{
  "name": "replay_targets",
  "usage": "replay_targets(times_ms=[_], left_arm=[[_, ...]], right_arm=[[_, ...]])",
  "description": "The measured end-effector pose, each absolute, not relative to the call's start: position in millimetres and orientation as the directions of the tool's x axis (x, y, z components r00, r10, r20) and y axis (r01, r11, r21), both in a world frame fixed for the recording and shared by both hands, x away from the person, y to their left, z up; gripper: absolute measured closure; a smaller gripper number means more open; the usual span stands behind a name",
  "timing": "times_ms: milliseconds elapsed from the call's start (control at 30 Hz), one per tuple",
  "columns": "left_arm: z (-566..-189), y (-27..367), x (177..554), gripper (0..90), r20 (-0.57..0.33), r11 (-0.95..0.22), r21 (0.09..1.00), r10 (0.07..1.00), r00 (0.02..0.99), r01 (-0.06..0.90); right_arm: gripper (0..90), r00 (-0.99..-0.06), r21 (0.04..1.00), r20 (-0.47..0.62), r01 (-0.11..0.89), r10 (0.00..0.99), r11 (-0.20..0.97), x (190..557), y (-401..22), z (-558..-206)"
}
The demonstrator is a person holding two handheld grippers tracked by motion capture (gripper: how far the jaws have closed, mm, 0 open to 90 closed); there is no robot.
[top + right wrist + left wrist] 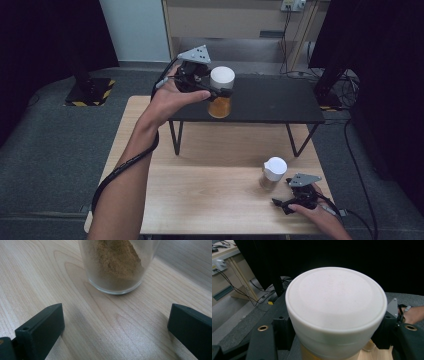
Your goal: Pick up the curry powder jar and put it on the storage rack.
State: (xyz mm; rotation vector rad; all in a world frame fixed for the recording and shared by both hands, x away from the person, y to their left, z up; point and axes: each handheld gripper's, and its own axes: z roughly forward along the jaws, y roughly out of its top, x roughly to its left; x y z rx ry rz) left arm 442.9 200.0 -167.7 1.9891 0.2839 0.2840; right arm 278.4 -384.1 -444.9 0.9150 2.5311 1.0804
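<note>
Near right: my right gripper [295,201] rests on the wooden worktop [215,200], jaws wide with nothing between them. Just beyond them stands the small jar [273,174], white cap on, brown powder inside, upright, not touched.

Farther, left of centre: my left gripper [220,93] has its jaws clamped on the orange jar [220,92], gripping just below its white lid [336,298]. The jar is upright, at the near left edge of the black shelf [280,102] that stands on legs over the far half of the worktop. I cannot tell whether its base rests on the shelf or hangs just clear.

Step in hand, by my judgement: carrying the orange jar at the shelf. Next move calls for keeping it level, with the base flat before the jaws loosen.

Count: two jars, two grippers, one shelf.
</note>
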Motion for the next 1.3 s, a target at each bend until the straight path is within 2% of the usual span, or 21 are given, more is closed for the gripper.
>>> replay_targets(times_ms=[1300], left_arm=[[-198,201,481,33.0,0.016,-0.429,0.887,0.400,0.916,0.172]], right_arm=[[1.6,-0.774,0.715,0.024,0.455,0.632,0.530,277,-385,-445]])
